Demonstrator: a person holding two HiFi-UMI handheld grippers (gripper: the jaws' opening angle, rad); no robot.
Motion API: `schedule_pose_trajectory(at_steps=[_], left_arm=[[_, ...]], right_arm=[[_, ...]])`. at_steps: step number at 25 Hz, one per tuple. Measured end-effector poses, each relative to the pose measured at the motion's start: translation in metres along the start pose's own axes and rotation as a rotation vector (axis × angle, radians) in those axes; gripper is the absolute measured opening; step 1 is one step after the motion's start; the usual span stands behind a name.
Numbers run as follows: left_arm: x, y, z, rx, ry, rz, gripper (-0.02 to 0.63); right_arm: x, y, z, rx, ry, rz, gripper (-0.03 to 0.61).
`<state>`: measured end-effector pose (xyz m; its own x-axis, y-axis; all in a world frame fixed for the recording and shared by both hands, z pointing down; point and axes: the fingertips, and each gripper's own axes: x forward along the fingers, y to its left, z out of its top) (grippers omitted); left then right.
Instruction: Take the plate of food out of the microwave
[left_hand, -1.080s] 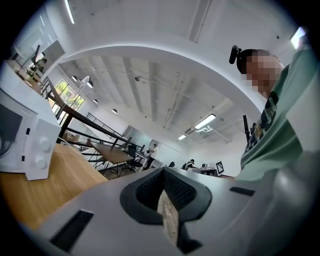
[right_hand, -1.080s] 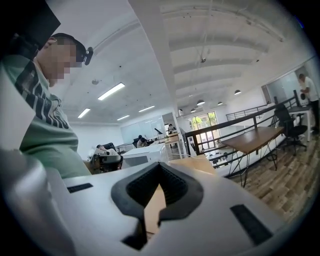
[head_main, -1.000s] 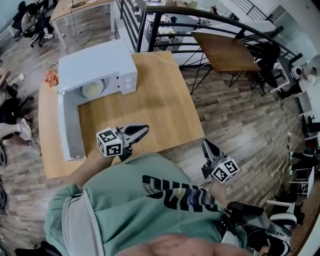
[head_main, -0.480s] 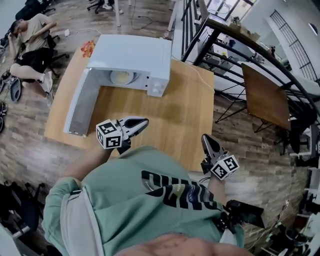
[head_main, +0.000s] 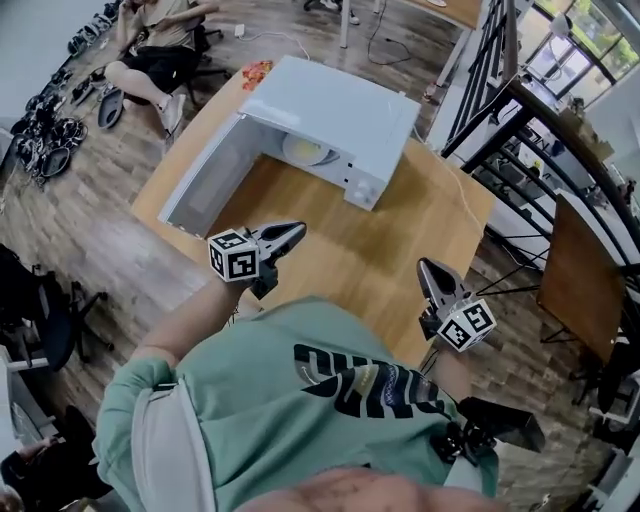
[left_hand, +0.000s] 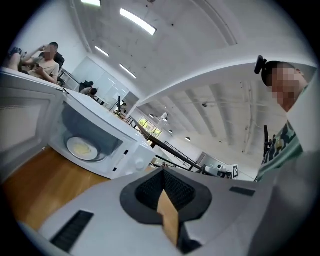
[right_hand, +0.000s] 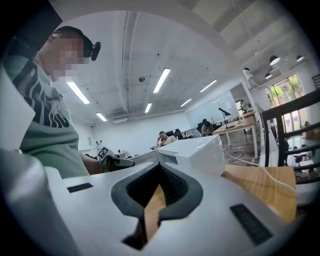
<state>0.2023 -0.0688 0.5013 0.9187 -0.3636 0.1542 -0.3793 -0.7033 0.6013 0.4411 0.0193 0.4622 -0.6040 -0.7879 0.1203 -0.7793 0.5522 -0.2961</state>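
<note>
**Left gripper** (head_main: 296, 231): jaws together, nothing between them. Held above the near part of the table (head_main: 400, 235), tips aimed toward the microwave and well short of it.

**Right gripper** (head_main: 425, 267): jaws together, empty. Held at the table's near right edge, close to the person's body.

**Plate of food** (head_main: 307, 150): pale round plate with a yellowish portion. It lies on the floor of the microwave's cavity, untouched and well apart from both grippers.

**Microwave** (head_main: 340, 100): white, on the far part of the table, control panel to the right of the cavity.

**Door** (head_main: 205, 178): swung wide open to the left, reaching toward the near left table edge.

**Step in hand (judged):** approach. The door is already open and the plate is not yet reached. The next move calls for one pair of jaws to part, enter low through the opening and close on the plate's near rim. The plate then has to come out level so the food stays on.

**Edges and room:**
- Bare wood between the grippers and the cavity gives a straight path.
- The open door walls off the left, so room to set the plate down lies at centre and right.
- The cavity frame limits any lift inside.
- Black railing (head_main: 487, 120) stands beyond the far right edge.
</note>
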Motion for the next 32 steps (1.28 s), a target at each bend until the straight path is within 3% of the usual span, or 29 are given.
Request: schedule_pose_trajectory(at_steps=[7,16,25,27,32], left_arm=[[0.001,0.086,0.017,-0.113,-0.006,0.039,0.002],[0.037,0.187,0.014,-0.444,-0.069,0.118,0.002],[0.061,0.288,0.010,-0.678,-0.167,0.299,0.006],[0.064,0.304,0.007,-0.715,-0.197,0.335,0.022],[0.070,0.334,0.001,-0.795,-0.229,0.400,0.166]], right_arm=[[0.071,0.023,0.002,0.013,0.052,0.030,0.006],[0.084,0.018,-0.015,0.030,0.146,0.003,0.006],[0.081,0.002,-0.026,0.070,0.181,-0.010,0.006],[0.079,-0.003,-0.029,0.083,0.185,-0.016,0.006],[0.079,-0.012,-0.032,0.102,0.186,-0.020,0.006]])
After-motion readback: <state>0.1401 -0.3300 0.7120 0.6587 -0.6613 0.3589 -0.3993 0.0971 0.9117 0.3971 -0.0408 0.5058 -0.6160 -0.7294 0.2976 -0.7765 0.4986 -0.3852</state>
